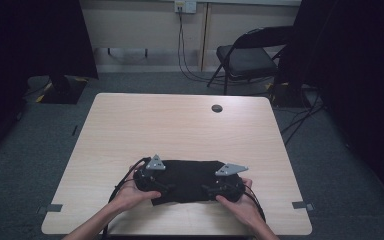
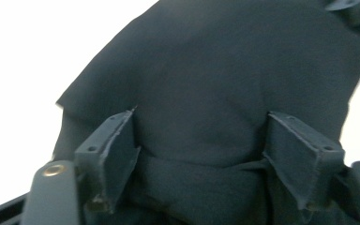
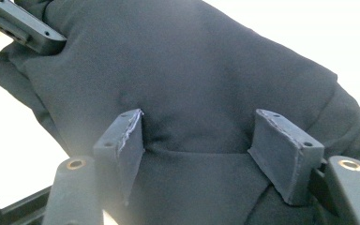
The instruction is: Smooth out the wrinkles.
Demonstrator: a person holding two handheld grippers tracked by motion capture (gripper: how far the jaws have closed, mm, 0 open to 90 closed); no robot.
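High view: soft, limp black folded cloth (image 1: 187,179) on pale wooden table (image 1: 180,125); left gripper (image 1: 161,188) and right gripper (image 1: 211,190) jaws wide, best pinching its near edge.

bare forearms; black claws (image 1: 167,186) topped by grey three-cornered plates, trailing black cables.

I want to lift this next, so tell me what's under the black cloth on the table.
The black cloth lies flat on the wooden table, with bare tabletop showing all around it. Both grippers' open jaws rest over its near edge. Whether anything lies beneath the cloth cannot be seen.
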